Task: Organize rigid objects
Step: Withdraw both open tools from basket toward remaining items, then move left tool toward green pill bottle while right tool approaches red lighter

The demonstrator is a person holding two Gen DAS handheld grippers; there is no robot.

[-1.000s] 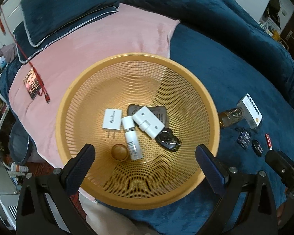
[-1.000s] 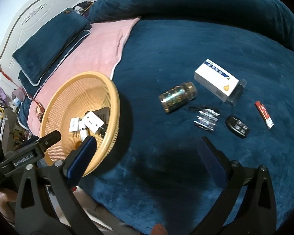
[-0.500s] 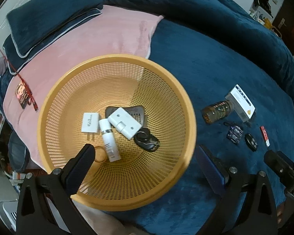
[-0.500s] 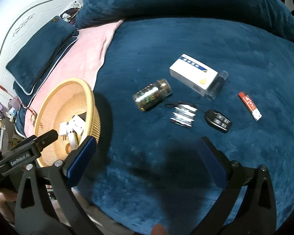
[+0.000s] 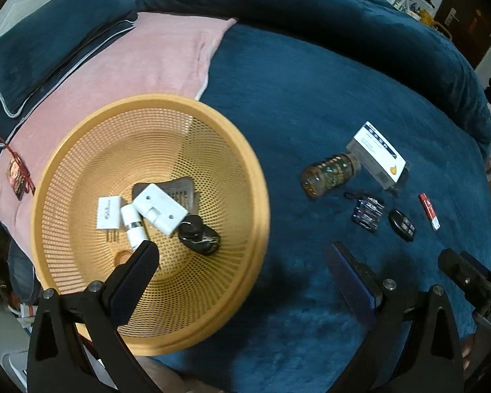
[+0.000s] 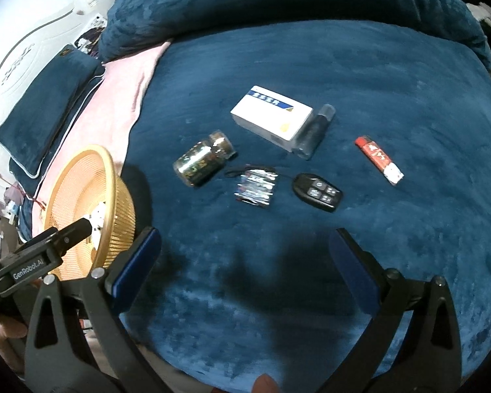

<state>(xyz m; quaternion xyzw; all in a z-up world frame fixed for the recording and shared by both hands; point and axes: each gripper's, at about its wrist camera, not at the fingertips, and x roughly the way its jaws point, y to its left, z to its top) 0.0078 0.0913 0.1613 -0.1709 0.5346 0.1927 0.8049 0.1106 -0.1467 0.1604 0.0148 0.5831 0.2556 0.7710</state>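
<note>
My right claw (image 6: 244,262) hangs wide open over bare blue bed cover (image 6: 409,245), with nothing between it and the key fob (image 6: 317,192) and battery pack (image 6: 255,186) just ahead. The jar (image 6: 203,162), white box (image 6: 271,117), dark tube (image 6: 314,131) and red lighter (image 6: 379,159) lie apart with gaps between. The orange basket (image 6: 118,209) blocks the left side, beside my left claw (image 5: 242,262).

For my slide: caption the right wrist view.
Open right gripper above blue blanket strewn with jar, box, key fob, lighter.
</note>
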